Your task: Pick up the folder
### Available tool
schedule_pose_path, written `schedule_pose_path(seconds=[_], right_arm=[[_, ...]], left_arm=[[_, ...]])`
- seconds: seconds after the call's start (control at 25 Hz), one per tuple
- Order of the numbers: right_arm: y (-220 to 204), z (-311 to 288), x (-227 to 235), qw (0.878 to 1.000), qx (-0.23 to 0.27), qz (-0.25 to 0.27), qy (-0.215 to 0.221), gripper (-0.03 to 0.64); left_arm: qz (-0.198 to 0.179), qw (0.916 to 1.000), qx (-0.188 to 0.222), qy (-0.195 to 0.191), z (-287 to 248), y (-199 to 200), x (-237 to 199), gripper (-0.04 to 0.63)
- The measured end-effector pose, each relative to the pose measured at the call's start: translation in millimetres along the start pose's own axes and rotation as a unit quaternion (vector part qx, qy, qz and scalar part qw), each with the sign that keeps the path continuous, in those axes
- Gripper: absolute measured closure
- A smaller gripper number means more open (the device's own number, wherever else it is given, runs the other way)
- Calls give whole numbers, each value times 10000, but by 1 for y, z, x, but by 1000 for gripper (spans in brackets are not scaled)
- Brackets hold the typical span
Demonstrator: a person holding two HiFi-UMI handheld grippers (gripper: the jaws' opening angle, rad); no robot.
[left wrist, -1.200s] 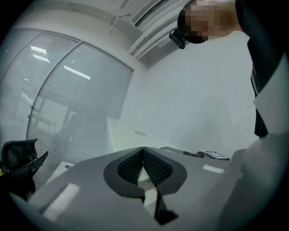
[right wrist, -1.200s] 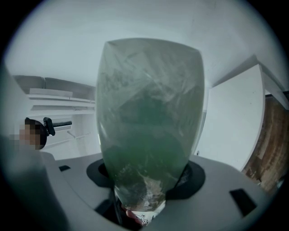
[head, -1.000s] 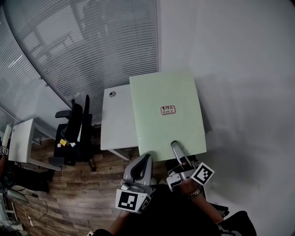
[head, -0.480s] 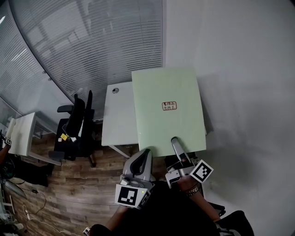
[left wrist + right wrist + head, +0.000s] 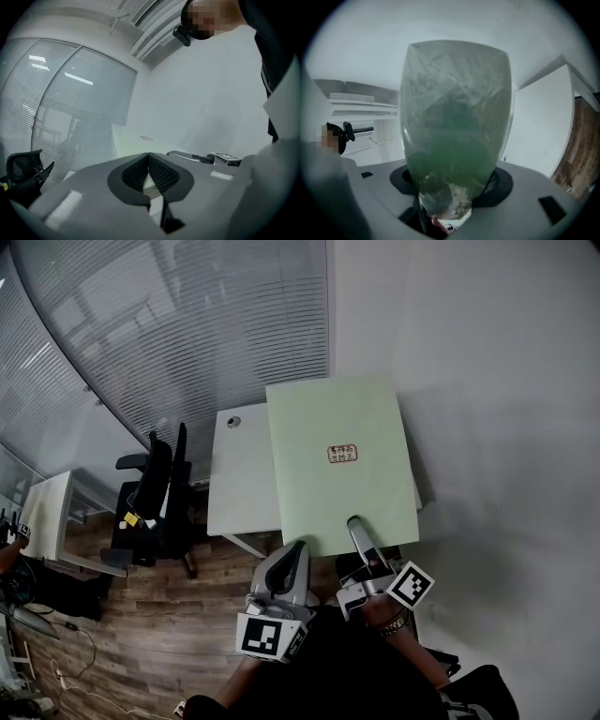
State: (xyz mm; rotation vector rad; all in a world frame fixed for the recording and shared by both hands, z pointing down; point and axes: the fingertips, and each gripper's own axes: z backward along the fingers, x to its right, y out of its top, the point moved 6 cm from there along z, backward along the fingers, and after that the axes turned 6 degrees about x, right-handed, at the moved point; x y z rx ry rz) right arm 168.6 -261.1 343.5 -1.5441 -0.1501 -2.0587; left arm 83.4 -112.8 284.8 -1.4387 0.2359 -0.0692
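A pale green folder (image 5: 337, 465) with a small red-printed label hangs over the white table (image 5: 239, 474), its right side jutting past the table's edge. My right gripper (image 5: 356, 526) is shut on its near edge, one finger lying on top. In the right gripper view the translucent green folder (image 5: 454, 117) rises from between the jaws of the right gripper (image 5: 450, 187). My left gripper (image 5: 298, 547) is shut and empty, just left of the folder's near corner. In the left gripper view the left gripper (image 5: 149, 155) has its pads together, with the folder (image 5: 131, 143) beyond them.
A black office chair (image 5: 155, 493) stands left of the table on the wooden floor. A curved glass wall with blinds (image 5: 169, 324) runs behind, a white wall (image 5: 487, 381) on the right. Another white desk (image 5: 47, 521) stands at the far left.
Nothing but a slight shift of the head view; both grippers and the folder stay where they were.
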Motion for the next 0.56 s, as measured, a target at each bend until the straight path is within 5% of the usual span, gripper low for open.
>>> schedule_pose_path(seconds=[0.36, 0.56], right_arm=[[-6, -3, -2, 9998, -146, 56, -90, 333], [-22, -19, 3, 9992, -343, 66, -197, 333]], left_arm=[[166, 9997, 199, -23, 2, 6, -1, 589], [101, 9999, -113, -73, 1, 3, -10, 589]])
